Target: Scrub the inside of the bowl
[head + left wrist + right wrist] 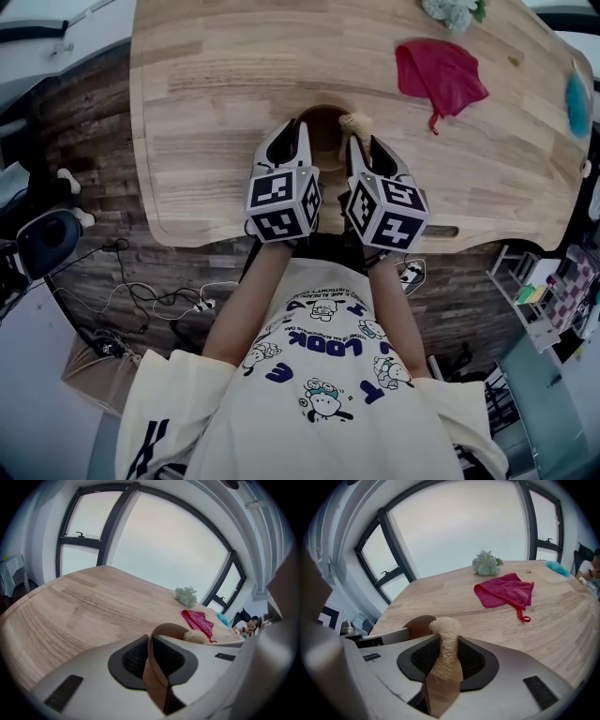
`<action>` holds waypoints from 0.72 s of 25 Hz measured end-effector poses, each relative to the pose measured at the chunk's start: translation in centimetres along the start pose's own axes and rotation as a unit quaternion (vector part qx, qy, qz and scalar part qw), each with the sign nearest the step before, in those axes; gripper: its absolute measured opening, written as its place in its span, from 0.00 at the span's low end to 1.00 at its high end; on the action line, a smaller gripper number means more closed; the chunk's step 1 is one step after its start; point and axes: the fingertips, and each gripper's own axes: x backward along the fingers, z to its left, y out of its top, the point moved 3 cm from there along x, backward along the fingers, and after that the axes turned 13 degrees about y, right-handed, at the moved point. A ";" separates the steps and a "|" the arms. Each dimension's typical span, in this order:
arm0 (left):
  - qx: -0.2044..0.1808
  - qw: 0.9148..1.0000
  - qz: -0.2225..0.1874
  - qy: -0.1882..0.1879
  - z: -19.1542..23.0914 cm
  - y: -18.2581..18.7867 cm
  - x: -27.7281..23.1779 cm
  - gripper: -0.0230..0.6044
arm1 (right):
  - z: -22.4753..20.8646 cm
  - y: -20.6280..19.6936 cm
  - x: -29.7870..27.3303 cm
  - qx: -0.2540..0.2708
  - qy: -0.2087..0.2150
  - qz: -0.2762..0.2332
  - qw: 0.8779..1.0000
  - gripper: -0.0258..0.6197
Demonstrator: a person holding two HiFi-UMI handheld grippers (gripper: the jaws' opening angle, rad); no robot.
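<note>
Left gripper (pixel 292 139) is clamped on the near rim of the bowl (pixel 324 124), thin wall pinched between its pads. It's grasping the bowl and steadying it. Right gripper (pixel 446 641) is clenched on a loofah (pixel 444 629), whose long axis runs out along the jaws with the fluffy tip sticking past them.

In the head view the bowl sits on the table (pixel 206 112) at 12 o'clock from the person, close to the near edge and between the two grippers. The loofah tip is at the bowl's 3 o'clock rim, touching it or just over it; I can't tell which.

Key relation: the bowl's inside lies at about 9 to 10 o'clock from the loofah tip, and lower. The right gripper does the work, probably by tipping left and down into the hollow. A red cloth (pixel 439 75) lies at 2 o'clock, well apart.
</note>
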 end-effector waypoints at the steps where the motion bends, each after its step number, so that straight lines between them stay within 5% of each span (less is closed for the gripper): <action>1: 0.001 1.000 -0.001 0.003 0.0 0.0 0.0 0.13 | 0.1 -0.2 0.1 -0.009 0.000 -0.001 1.000 0.23; 6: 0.011 1.000 -0.001 0.009 0.2 -0.1 0.1 0.14 | 0.4 -0.8 0.3 -0.026 -0.004 -0.007 1.000 0.23; 12: 0.005 1.000 0.021 -0.023 0.5 -0.4 0.3 0.17 | 0.2 -0.1 0.0 0.043 0.007 0.016 0.999 0.23; 14: -0.012 0.999 0.023 -0.038 0.8 -0.3 0.5 0.30 | 0.1 0.2 -0.2 0.083 0.017 0.032 0.996 0.23; 18: -0.093 0.992 0.021 -0.082 0.9 0.5 0.9 0.32 | 0.8 1.0 -0.8 0.189 0.062 0.065 0.978 0.23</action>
